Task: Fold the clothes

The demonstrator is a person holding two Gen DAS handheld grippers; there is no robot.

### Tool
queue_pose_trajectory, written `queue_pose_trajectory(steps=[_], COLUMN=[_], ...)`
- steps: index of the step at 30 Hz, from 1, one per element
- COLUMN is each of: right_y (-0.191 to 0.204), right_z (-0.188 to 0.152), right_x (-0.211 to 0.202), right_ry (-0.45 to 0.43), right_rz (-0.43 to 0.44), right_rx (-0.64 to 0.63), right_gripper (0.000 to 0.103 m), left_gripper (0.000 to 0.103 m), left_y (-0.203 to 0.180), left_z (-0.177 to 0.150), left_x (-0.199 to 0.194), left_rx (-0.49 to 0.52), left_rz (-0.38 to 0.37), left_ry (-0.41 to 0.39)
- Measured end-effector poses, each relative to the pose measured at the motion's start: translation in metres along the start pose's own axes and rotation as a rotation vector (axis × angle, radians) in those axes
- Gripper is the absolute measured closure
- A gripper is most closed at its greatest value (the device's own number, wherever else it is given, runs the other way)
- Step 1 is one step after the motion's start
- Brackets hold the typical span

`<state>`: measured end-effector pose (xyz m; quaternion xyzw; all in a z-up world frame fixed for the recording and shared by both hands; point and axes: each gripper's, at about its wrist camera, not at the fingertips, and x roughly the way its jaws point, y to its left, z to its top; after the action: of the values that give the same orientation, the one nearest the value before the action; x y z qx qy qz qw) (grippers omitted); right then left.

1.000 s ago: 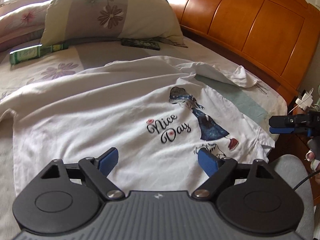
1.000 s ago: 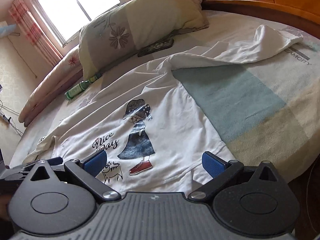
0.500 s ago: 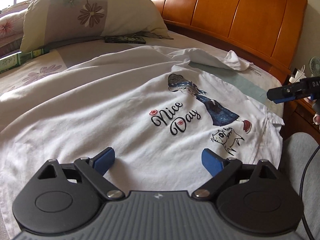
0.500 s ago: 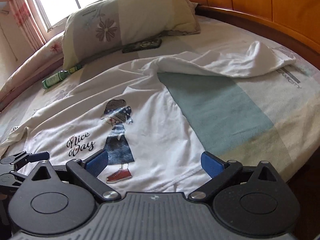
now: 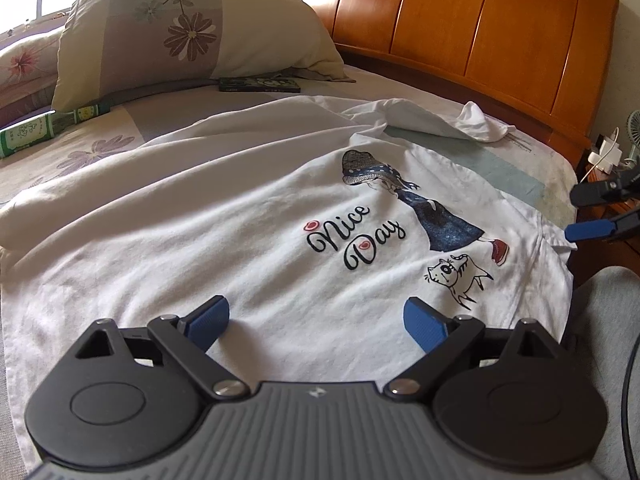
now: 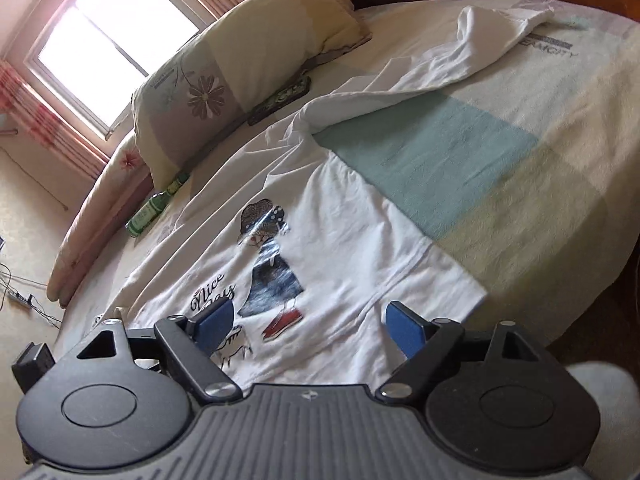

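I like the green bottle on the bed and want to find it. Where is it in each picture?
Left wrist view: the green bottle lies at the far left edge, below the flowered pillow.
Right wrist view: the bottle lies left of centre, below that pillow's lower corner.
Shared landmark: the flowered pillow, beside the bottle in both.

A flowered pillow (image 5: pixel 192 36) leans by the wooden headboard (image 5: pixel 460 28), a green bottle (image 5: pixel 36 132) beside it.

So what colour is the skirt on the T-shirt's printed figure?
Dark blue, on the white T-shirt; the left wrist view shows the skirt best.
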<state>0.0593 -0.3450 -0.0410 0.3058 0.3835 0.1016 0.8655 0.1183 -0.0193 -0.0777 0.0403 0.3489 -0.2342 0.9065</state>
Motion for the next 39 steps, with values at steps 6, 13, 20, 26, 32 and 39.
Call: queue_pose_trajectory(steps=[6, 13, 20, 26, 32, 39], right_y=[0.014, 0.064, 0.114, 0.13, 0.133, 0.143], right_z=[-0.036, -0.092, -0.124, -0.119, -0.109, -0.111], right_x=[0.015, 0.057, 0.061, 0.041, 0.053, 0.04], right_ry=[0.154, 0.369, 0.37, 0.31, 0.304, 0.307], right_rz=[-0.043, -0.144, -0.163, -0.202, -0.234, -0.258], right_rx=[-0.068, -0.512, -0.918, -1.064, -1.122, -1.214], right_gripper=[0.026, 0.027, 0.029, 0.029, 0.029, 0.029], left_gripper=[0.009, 0.009, 0.009, 0.009, 0.009, 0.009], left_y=[-0.005, -0.008, -0.008, -0.006, -0.008, -0.008], left_z=[-0.002, -0.003, -0.004, -0.003, -0.005, -0.005], left_x=[-0.003, -0.006, -0.008, -0.007, -0.007, -0.006], left_rx=[0.014, 0.023, 0.024, 0.007, 0.021, 0.02], left_rz=[0.001, -0.011, -0.008, -0.003, 0.003, 0.004], left_ry=[0.001, 0.0, -0.002, 0.004, 0.011, 0.014])
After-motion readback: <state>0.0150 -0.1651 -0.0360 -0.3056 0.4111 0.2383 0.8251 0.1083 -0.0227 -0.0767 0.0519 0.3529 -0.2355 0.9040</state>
